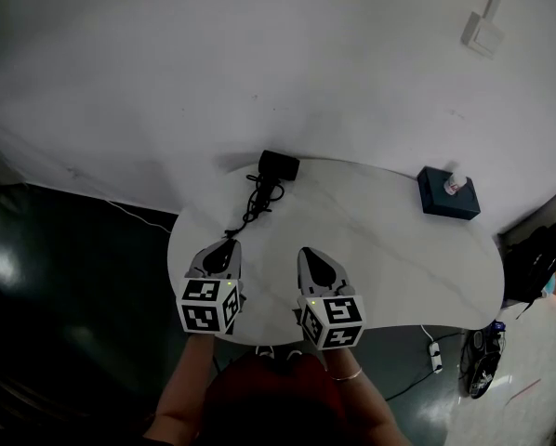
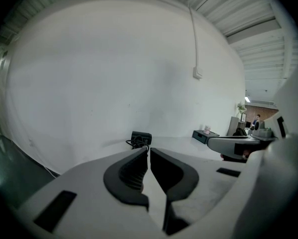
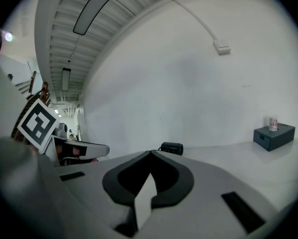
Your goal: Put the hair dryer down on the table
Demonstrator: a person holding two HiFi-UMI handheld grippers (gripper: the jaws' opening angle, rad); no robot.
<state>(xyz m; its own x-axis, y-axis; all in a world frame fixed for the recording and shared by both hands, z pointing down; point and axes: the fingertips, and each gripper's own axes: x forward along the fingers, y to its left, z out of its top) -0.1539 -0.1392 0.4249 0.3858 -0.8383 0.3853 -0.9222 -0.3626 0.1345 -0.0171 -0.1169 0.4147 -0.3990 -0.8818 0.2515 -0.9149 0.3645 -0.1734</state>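
Observation:
The black hair dryer (image 1: 279,165) lies on the far edge of the white table (image 1: 380,249), its black cord (image 1: 258,198) bunched beside it toward me. No gripper touches it. My left gripper (image 1: 228,241) and right gripper (image 1: 306,251) hover side by side over the table's near part, both shut with nothing between the jaws. In the left gripper view the hair dryer (image 2: 141,138) sits straight ahead beyond the closed left gripper (image 2: 148,149). In the right gripper view the hair dryer (image 3: 172,148) lies just past the closed right gripper (image 3: 150,152).
A dark blue box (image 1: 448,193) with a small cup (image 1: 455,185) on it stands at the table's far right. White backdrop cloth hangs behind the table. On the floor at right lie a power strip (image 1: 435,356) and a black bag (image 1: 538,258).

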